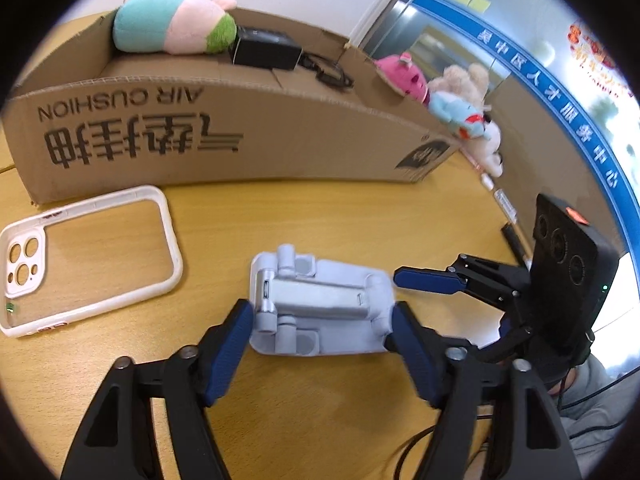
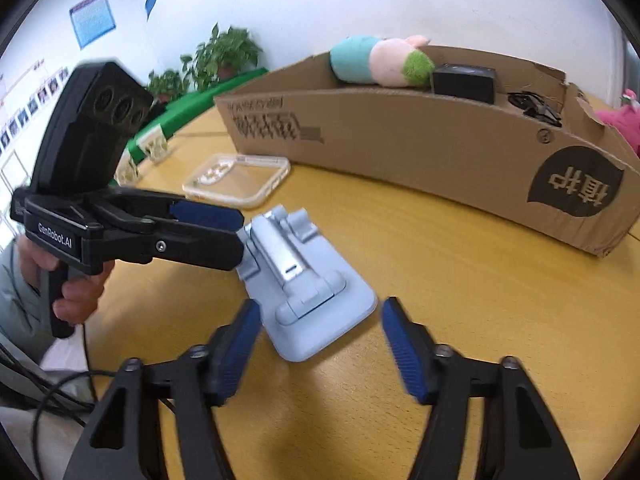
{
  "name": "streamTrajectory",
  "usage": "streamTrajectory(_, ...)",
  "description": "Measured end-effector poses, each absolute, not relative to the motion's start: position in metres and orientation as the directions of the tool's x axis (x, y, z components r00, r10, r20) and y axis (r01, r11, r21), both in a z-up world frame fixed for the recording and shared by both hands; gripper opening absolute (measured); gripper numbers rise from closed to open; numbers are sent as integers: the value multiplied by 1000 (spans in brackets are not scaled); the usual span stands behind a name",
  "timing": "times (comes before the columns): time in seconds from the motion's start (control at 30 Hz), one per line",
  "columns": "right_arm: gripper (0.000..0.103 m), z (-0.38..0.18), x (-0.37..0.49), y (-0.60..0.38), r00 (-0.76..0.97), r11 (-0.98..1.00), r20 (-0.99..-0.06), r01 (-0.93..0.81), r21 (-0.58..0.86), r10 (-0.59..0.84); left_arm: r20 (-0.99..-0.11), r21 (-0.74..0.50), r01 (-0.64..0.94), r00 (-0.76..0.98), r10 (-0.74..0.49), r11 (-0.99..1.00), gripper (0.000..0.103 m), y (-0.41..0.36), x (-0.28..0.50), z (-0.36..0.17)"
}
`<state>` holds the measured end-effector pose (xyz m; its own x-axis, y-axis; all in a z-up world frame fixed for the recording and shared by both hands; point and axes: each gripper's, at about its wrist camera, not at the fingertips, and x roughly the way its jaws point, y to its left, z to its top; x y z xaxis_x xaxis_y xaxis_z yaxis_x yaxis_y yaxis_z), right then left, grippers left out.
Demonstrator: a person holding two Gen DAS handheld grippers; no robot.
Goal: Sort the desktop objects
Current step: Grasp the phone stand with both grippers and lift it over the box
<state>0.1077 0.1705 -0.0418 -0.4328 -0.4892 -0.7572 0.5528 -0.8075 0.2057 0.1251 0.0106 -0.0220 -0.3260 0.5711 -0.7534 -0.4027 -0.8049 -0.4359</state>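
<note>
With its blue-padded black jaws set on either side of a pale blue-grey folded plastic phone stand (image 1: pixel 320 306), the left gripper (image 1: pixel 322 334) brackets the stand's two short ends; whether the pads already press on it cannot be told. Opposite it, the right gripper (image 2: pixel 320 330) stands open over the stand's broad base, its right pad clear of the plastic and its left pad close beside the edge. Lying flat on the round wooden table (image 1: pixel 320 216), the stand sits between both tools, near a white-rimmed clear phone case (image 1: pixel 86 260). Behind stands a brown cardboard box (image 1: pixel 224 136) holding a teal-and-pink plush toy (image 1: pixel 172 24) and a black power adapter (image 1: pixel 266 50). Likely hazards: the smooth, hinged stand may pivot or slip if the two tools close unevenly, and the converging fingers could collide.
</note>
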Motion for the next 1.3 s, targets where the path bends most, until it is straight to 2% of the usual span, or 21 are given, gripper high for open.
streamTrajectory(0.03,52,-43,107,172,-433,-806,-756,556,204,-490,-767,-418,-402,-324,554,-815,60,12,125,-24)
streamTrajectory(0.1,52,-44,104,176,-436,-809,-754,549,210,-492,-793,-397,-385,-313,523,-833,43,11,124,-29)
streamTrajectory(0.17,52,-43,100,184,-453,-825,-755,529,201,-474,-804,-394,-367,-308,510,-843,29,7,123,-34)
streamTrajectory(0.23,52,-42,96,188,-460,-835,-757,511,201,-464,-793,-428,-364,-287,537,-827,30,5,123,-35)
streamTrajectory(0.5,53,-43,91,181,-448,-837,-759,498,227,-472,-801,-398,-370,-306,515,-839,30,12,128,-34)
streamTrajectory(0.8,42,-36,91,182,-483,-843,-739,495,211,-469,-803,-369,-373,-333,494,-852,28,14,133,-30)
streamTrajectory(0.9,41,-24,92,184,-520,-842,-710,504,194,-474,-785,-391,-362,-349,512,-846,28,13,134,-24)
streamTrajectory(1.0,41,-7,92,183,-561,-841,-673,511,176,-482,-763,-359,-381,-406,503,-852,28,14,135,-3)
streamTrajectory(1.3,41,76,68,185,-695,-841,-526,536,77,-491,-626,-303,-457,-566,536,-837,27,3,115,75)
